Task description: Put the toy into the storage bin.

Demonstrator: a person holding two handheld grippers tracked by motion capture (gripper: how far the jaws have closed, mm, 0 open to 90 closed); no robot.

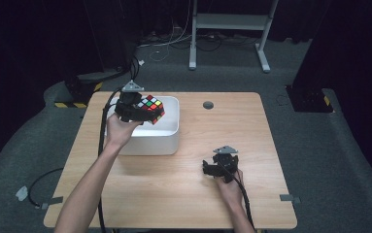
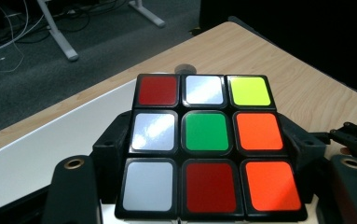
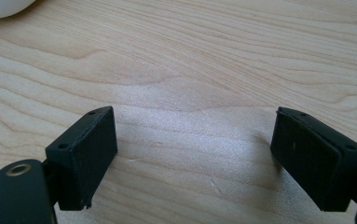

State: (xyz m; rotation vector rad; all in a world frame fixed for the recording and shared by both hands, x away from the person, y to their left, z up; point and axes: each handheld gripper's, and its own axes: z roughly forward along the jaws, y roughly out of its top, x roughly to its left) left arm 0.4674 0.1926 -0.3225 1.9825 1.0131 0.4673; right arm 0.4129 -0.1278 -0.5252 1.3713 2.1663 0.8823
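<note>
A scrambled Rubik's cube [image 1: 151,108] is held above the white rectangular bin [image 1: 166,141] at the table's left. My left gripper [image 1: 137,110] is shut on it, one jaw on each side. The left gripper view shows the cube [image 2: 208,142] up close, its top face showing red, white, yellow, green and orange tiles. My right gripper [image 1: 211,169] rests low over the wooden table toward the front right. In the right gripper view the right gripper [image 3: 195,156] stands open with only bare wood between its jaws.
The wooden table [image 1: 222,126] has a small grey round hole cover [image 1: 208,105] near its far edge. A corner of the white bin [image 3: 1,7] shows in the right gripper view. A metal frame stand [image 1: 232,24] and cables lie on the floor beyond.
</note>
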